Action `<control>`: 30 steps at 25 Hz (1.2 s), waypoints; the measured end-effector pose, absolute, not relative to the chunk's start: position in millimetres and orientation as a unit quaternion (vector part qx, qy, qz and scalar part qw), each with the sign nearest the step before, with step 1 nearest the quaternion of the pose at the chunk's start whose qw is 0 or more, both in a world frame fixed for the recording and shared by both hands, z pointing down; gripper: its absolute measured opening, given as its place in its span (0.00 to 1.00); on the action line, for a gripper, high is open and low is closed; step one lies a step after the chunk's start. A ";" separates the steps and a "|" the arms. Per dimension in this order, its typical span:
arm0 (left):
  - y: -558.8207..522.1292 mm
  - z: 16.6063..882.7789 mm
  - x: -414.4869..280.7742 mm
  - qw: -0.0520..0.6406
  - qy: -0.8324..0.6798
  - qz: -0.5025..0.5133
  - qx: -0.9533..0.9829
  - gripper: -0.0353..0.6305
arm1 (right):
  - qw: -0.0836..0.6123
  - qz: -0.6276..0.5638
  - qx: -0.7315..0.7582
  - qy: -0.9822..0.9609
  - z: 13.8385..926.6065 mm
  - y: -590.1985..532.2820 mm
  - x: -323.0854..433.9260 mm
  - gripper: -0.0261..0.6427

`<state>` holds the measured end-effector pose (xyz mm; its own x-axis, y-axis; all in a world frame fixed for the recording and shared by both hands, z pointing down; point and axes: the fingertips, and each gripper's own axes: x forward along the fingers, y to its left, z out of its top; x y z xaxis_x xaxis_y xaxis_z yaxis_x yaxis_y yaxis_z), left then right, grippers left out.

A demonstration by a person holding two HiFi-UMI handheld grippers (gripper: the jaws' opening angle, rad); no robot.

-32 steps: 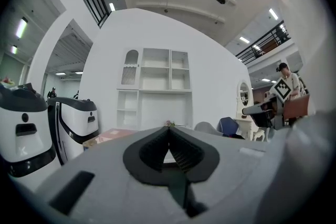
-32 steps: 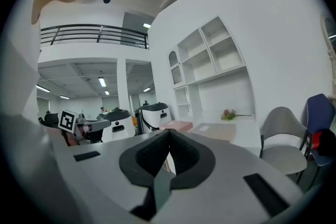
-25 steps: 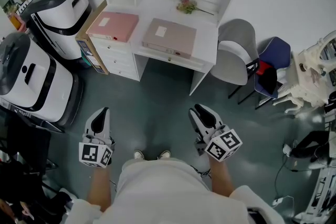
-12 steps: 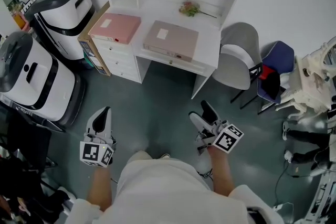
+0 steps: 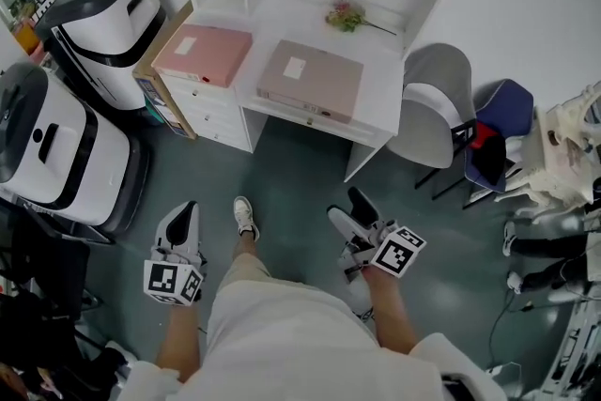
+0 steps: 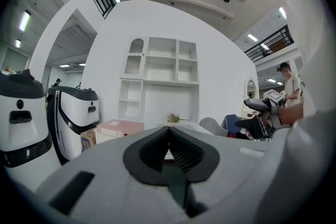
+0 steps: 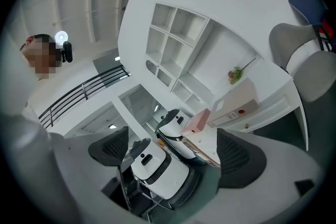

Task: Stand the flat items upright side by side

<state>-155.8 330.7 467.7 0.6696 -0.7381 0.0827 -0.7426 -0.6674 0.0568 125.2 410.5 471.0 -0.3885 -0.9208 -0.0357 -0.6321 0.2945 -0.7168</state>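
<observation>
**Both files lie flat on the desk; grippers well short of them**

Stepping forward since the earlier frames, the person has brought a white shoe [image 5: 244, 217] out onto the floor between the two grippers. The right gripper has also rolled over to one side.

At the far left stand two white-and-grey rounded machines [image 5: 105, 7]. Next to them is the white desk [image 5: 380, 70] with its shelf unit. The pink box file [image 5: 202, 54] lies flat on the desk's left end. Its long side runs along the front edge, and its labelled spine faces the person. Just beside it, apart by a narrow gap, the taupe box file [image 5: 310, 80] also lies flat. It is turned slightly askew, its long side likewise runs across the desk, and its spine faces the front edge. A grey shell chair [image 5: 432, 103] stands to the right of the desk.

The left gripper [image 5: 186, 208] points toward the desk, well apart from it. Its jaws are pressed together at the tips and hold nothing. The right gripper [image 5: 344, 207] is equally far back. Its jaws have just been opening and now stand wide. The black ribbed pads [image 7: 239, 157] are spread, with nothing between them.
</observation>
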 end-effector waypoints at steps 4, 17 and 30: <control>258.6 481.5 -125.6 0.044 -0.365 0.022 0.930 0.08 | 0.224 -0.326 -0.528 0.752 489.4 352.5 136.0 0.79; -39.0 455.7 -96.3 0.046 -0.272 0.024 0.961 0.08 | 0.226 -0.392 -0.616 0.645 527.9 153.1 153.8 0.79; -103.9 466.1 -12.3 0.067 -0.218 0.046 0.972 0.08 | 0.302 -0.508 -0.642 0.489 643.3 122.8 209.8 0.79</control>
<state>-12.3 -103.9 466.1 0.9005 -0.4183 0.1188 -0.4307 -0.8957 0.1108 209.8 122.8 643.3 0.0055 -0.9343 0.3564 -0.3208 -0.3392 -0.8843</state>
